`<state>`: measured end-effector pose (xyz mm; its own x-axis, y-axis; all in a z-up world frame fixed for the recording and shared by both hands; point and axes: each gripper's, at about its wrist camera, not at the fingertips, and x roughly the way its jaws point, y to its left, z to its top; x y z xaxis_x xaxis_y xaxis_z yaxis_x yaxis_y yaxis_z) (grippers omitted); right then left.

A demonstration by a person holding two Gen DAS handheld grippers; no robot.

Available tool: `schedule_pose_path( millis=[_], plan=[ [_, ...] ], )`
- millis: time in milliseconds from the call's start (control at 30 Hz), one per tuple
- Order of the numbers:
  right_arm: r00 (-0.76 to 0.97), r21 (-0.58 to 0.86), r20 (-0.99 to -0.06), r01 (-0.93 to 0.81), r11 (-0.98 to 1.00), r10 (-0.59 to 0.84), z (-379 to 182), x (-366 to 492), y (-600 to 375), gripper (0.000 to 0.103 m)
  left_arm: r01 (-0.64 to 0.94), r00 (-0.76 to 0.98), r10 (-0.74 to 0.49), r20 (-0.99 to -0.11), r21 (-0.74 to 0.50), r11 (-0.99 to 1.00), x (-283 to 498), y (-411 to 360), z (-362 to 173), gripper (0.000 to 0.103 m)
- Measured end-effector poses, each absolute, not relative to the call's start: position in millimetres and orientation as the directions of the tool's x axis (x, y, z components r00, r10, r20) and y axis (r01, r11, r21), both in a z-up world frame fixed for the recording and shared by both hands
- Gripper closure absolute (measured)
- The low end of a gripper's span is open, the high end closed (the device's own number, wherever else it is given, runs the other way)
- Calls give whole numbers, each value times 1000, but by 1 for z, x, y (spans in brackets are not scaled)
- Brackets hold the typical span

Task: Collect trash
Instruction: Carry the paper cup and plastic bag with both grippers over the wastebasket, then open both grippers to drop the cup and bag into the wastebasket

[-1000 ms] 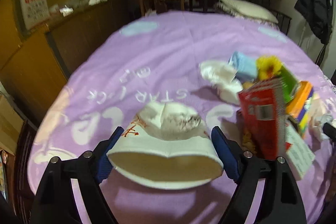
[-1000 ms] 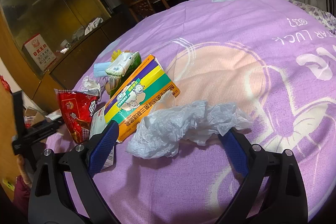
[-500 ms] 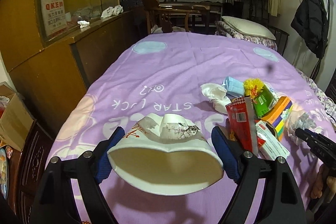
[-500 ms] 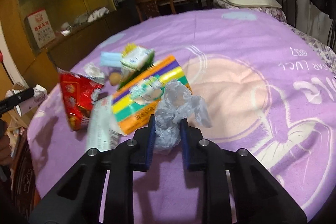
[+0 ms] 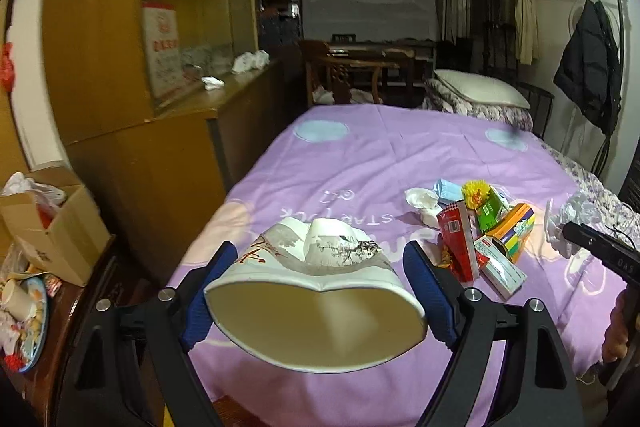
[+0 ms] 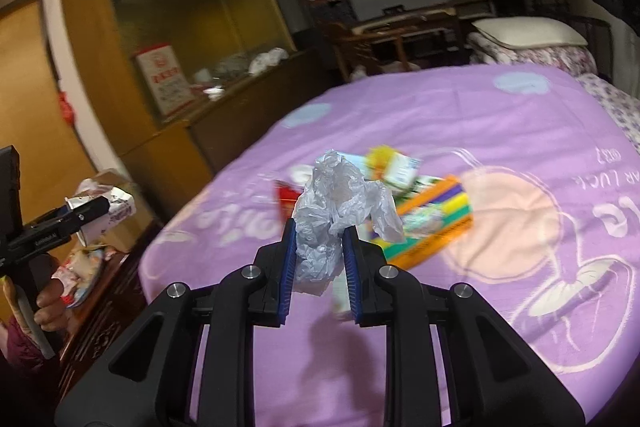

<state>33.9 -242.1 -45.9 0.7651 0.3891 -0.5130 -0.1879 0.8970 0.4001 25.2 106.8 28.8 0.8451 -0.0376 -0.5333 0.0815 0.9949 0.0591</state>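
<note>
My left gripper (image 5: 316, 281) is shut on a crushed white paper bowl (image 5: 316, 311), held above the near edge of the purple bed (image 5: 380, 155); it also shows at the left of the right wrist view (image 6: 106, 213). My right gripper (image 6: 319, 259) is shut on a crumpled grey plastic bag (image 6: 340, 211), lifted above the bed; the bag also shows in the left wrist view (image 5: 570, 223). Trash lies on the bed: a red snack packet (image 5: 456, 239), a striped carton (image 5: 516, 227), a green packet (image 5: 490, 209), white tissues (image 5: 422, 201) and a blue face mask (image 5: 446, 187).
A cardboard box (image 5: 52, 227) with rubbish stands on the floor at the left, beside a plate with a cup (image 5: 24, 315). A wooden cabinet (image 5: 160, 155) runs along the bed's left side. A pillow (image 5: 480, 91) lies at the head. A dark coat (image 5: 588, 75) hangs at the right.
My right gripper closed on the plastic bag and lifted it off the bed. My left gripper rose and drew back with the paper bowl, so the floor box came into view.
</note>
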Motion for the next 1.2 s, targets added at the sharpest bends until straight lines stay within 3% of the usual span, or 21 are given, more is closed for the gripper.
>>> schedule_pose_path(
  millis=[233,400,600,733,933,1200],
  plan=[
    [756,380,-470,-292,878,455,-14,0,-203,79,42,845,3,-535,71,997,-31,150,27,19],
    [721,381,-473,-350,856,506,-6,-14,-173,79,-10,796,52,-603,73,997,-52,191,-5,19],
    [651,369,-521,-412,833,552,-9,-14,-128,79,-66,687,102,-720,78,995,-50,236,-60,18],
    [573,375,-572,-454,808,587,-23,-8,-93,79,-108,636,89,-766,27,994,-44,261,-84,7],
    [405,390,-656,-541,745,637,-47,-3,-26,79,-190,652,110,-750,-22,982,-47,300,-88,6],
    [180,401,-740,-656,639,648,-79,-2,76,79,-344,622,269,-735,52,937,-60,359,-102,6]
  ],
)
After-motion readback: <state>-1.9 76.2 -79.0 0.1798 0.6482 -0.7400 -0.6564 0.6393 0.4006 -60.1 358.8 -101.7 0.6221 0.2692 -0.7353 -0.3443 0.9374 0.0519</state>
